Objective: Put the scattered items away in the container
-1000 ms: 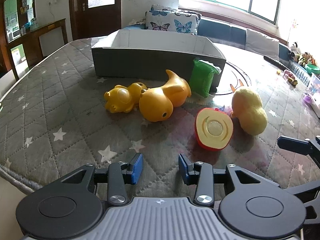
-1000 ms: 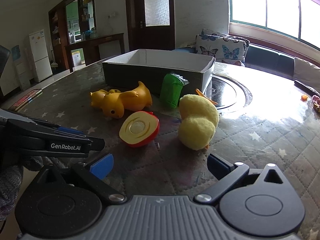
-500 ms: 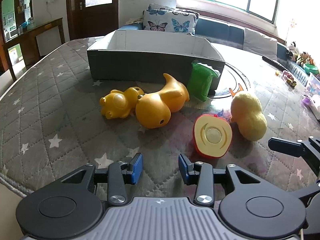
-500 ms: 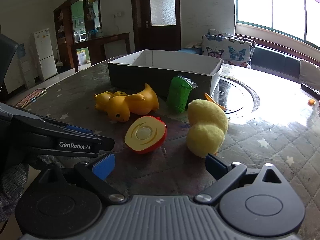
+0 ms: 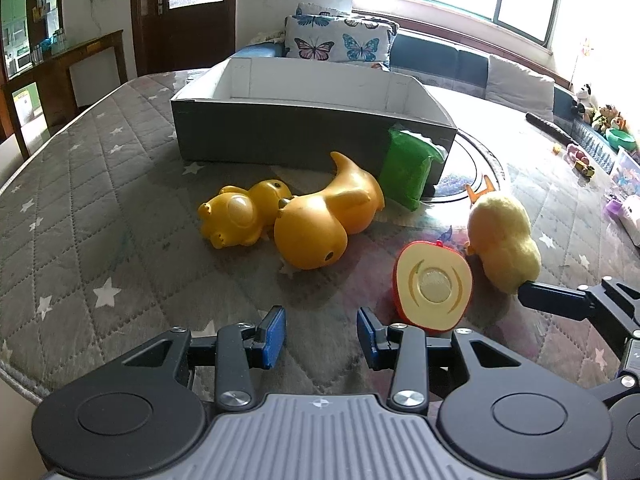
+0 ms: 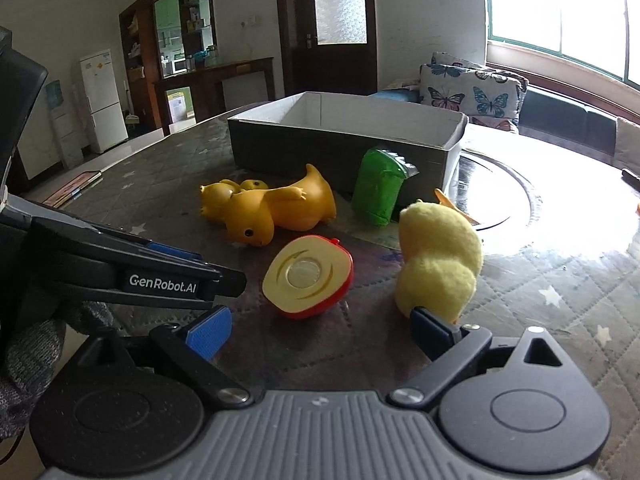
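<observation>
A grey open box (image 5: pixel 304 136) (image 6: pixel 336 148) stands on the quilted table. In front of it lie a small yellow toy (image 5: pixel 236 220), a large yellow rubber duck (image 5: pixel 328 220) (image 6: pixel 276 212), a green packet (image 5: pixel 408 172) (image 6: pixel 378 188) leaning on the box, a half apple toy (image 5: pixel 432 284) (image 6: pixel 308 276) and a fluffy yellow chick (image 5: pixel 502 240) (image 6: pixel 438 264). My left gripper (image 5: pixel 320 332) is open and empty, just short of the duck and apple. My right gripper (image 6: pixel 320 328) is open wide and empty, its jaws on either side of the apple and chick.
The table's near edge (image 5: pixel 24 376) runs at the lower left. A round glass inset (image 5: pixel 468 176) lies right of the box. Small toys and a remote (image 5: pixel 548 128) sit at the far right. A sofa with butterfly cushions (image 5: pixel 336 40) is behind.
Both grippers have moved forward toward the toys, which now look larger and nearer. The jaws stay open. No toy has moved.
</observation>
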`<state>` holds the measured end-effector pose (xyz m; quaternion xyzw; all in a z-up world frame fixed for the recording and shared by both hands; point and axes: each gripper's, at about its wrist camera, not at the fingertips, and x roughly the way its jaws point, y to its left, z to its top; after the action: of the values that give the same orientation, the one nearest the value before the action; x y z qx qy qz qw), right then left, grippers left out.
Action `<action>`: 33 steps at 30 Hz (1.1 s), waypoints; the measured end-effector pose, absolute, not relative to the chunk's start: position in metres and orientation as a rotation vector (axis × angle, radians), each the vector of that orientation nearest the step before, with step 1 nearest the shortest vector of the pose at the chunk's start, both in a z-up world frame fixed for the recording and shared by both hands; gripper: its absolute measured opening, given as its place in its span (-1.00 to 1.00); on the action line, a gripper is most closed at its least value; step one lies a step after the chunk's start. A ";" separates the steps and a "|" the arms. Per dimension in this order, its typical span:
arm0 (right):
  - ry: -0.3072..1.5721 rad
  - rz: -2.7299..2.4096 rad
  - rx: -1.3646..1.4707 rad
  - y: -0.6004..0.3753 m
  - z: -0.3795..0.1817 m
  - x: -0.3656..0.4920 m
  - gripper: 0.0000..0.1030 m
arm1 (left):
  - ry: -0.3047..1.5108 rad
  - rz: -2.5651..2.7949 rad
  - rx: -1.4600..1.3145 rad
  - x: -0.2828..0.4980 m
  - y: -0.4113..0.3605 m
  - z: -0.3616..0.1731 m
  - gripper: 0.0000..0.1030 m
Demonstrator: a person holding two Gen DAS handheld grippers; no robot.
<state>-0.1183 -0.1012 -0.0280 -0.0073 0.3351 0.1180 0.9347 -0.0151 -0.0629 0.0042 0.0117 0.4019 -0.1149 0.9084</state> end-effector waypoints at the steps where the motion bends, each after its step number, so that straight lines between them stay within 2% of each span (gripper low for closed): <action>1: 0.687 0.245 -0.016 -0.100 -0.028 -0.117 0.88 | 0.829 -0.238 0.024 -0.014 -0.063 0.004 -0.19; 19: 0.707 0.292 -0.012 -0.092 -0.033 -0.098 0.80 | 0.844 -0.254 0.012 -0.002 -0.055 0.009 -0.19; 33: 0.708 0.308 -0.015 -0.087 -0.037 -0.085 0.49 | 0.823 -0.430 -0.030 0.001 -0.061 0.026 -0.19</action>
<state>-0.0854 -0.0872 -0.0369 -0.0073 0.3454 0.1504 0.9263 0.0014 -0.0613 0.0260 -0.0143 0.3969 -0.2072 0.8941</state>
